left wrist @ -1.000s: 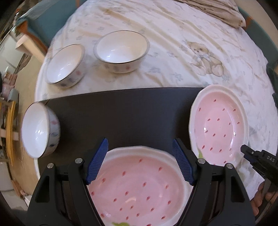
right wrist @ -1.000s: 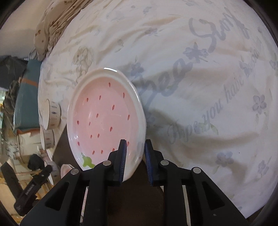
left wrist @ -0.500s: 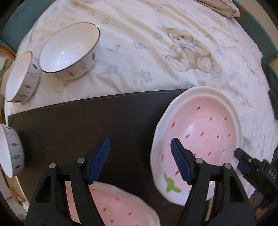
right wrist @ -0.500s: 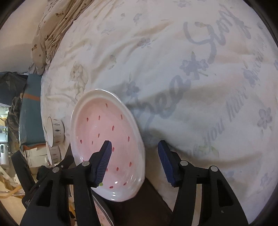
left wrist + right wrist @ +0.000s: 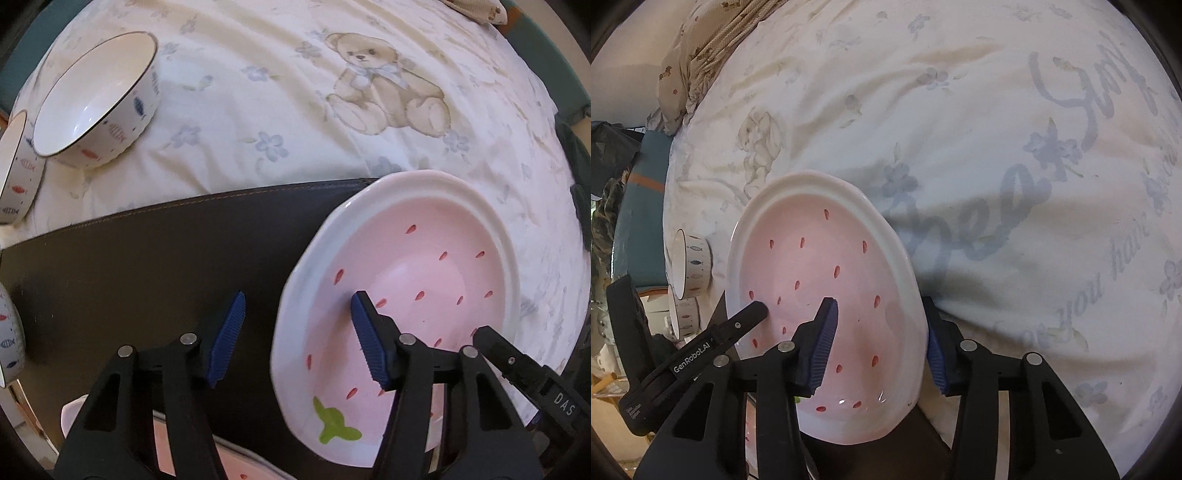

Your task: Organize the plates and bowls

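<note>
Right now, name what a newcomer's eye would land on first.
The pink strawberry-patterned ceramic plate dominates both views, sitting on the edge of the dark brown leather mat. The left gripper and right gripper both straddle its rim with jaws wide open. Beyond the mat, a white fish-patterned bowl sits on the cream teddy-bear bedsheet.

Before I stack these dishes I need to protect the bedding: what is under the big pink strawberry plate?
The pink plate overlaps the dark mat on its left part and the bedsheet on its far right. Anything directly beneath its middle is covered. Both grippers' fingers straddle its rim.
</note>
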A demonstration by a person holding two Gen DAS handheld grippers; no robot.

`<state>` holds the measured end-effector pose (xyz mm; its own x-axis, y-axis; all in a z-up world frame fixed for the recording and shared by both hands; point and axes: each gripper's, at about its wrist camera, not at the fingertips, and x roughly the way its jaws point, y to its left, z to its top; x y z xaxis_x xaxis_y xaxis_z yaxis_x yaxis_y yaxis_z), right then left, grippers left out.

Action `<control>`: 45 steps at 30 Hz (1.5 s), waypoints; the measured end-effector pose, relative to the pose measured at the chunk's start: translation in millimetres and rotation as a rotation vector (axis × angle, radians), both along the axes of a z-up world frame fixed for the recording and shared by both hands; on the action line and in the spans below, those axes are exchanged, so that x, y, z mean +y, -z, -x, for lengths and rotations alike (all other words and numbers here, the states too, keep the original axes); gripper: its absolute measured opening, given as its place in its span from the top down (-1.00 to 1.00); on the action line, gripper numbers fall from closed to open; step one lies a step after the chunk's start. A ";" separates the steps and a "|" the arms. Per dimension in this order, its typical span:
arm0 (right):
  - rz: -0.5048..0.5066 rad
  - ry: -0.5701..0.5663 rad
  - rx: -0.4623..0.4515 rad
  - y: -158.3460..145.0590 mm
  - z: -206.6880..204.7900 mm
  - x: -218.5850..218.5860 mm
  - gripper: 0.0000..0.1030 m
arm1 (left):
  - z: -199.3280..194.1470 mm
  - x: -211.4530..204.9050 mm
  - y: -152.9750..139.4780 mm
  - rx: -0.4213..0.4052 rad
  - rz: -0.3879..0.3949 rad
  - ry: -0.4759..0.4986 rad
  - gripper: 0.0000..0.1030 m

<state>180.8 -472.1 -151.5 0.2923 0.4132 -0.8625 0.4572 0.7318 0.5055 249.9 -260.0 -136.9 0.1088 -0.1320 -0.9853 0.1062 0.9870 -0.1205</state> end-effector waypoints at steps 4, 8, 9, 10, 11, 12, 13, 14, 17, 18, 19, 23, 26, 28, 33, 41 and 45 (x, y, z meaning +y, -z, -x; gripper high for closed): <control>0.014 -0.011 0.005 3.5 -1.0 1.2 0.09 | -2.7 -9.7 1.2 -0.004 -0.012 0.044 -0.09; 0.045 -0.051 0.004 2.6 -3.3 10.4 0.00 | -9.0 -20.4 0.9 -0.015 -0.017 0.104 -0.09; 0.045 -0.046 0.002 2.8 -2.6 10.1 0.00 | -9.9 -23.5 1.5 -0.019 -0.014 0.116 -0.02; 0.044 -0.045 0.001 3.0 -2.3 9.6 0.00 | -10.8 -27.2 1.3 -0.022 -0.005 0.122 0.06; 0.044 -0.045 0.002 3.3 -2.3 9.8 0.00 | -10.1 -28.7 0.5 -0.027 -0.005 0.123 0.07; 0.047 -0.048 0.002 3.3 -2.3 10.0 0.00 | -11.1 -34.3 1.5 -0.027 -0.005 0.119 0.07; 0.058 -0.057 0.001 3.1 -2.7 10.9 0.00 | -11.6 -34.0 1.6 -0.026 -0.001 0.116 0.08; 0.070 -0.066 -0.001 3.2 -3.0 12.0 0.01 | -12.2 -33.1 1.6 -0.022 0.002 0.110 0.13; 0.097 -0.078 -0.007 1.6 -1.4 11.3 0.17 | -8.4 -22.4 -1.8 -0.001 0.014 0.072 0.23; 0.088 -0.068 -0.008 0.9 -0.1 8.3 0.24 | -7.8 -20.3 -3.2 0.000 0.016 0.067 0.27; 0.083 -0.064 -0.016 -0.6 0.6 6.8 0.27 | -7.2 -13.6 -4.6 -0.002 0.014 0.071 0.28; 0.074 -0.090 -0.040 -10.9 0.5 11.9 0.27 | -2.3 0.5 -12.1 -0.029 0.009 0.048 0.28; 0.059 -0.128 -0.069 -19.3 1.3 22.5 0.27 | 3.2 19.2 -12.8 -0.017 0.040 -0.001 0.28; 0.053 -0.147 -0.079 -22.9 1.6 29.8 0.27 | 7.9 27.8 -14.8 -0.016 0.021 -0.008 0.28; 0.040 -0.190 -0.111 -30.8 3.2 46.0 0.27 | 24.4 41.8 -26.4 -0.031 0.035 -0.041 0.30; 0.042 -0.237 -0.166 -48.3 9.9 60.4 0.45 | 34.7 76.7 -54.9 -0.079 0.057 -0.063 0.30; 0.031 -0.265 -0.194 -58.5 16.1 70.9 0.48 | 42.0 88.7 -62.1 -0.090 0.046 -0.067 0.30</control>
<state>164.6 -401.2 -93.0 0.3380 0.4716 -0.8145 0.1463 0.8285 0.5405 207.9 -171.3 -74.8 0.2069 -0.1666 -0.9641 0.0525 0.9859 -0.1591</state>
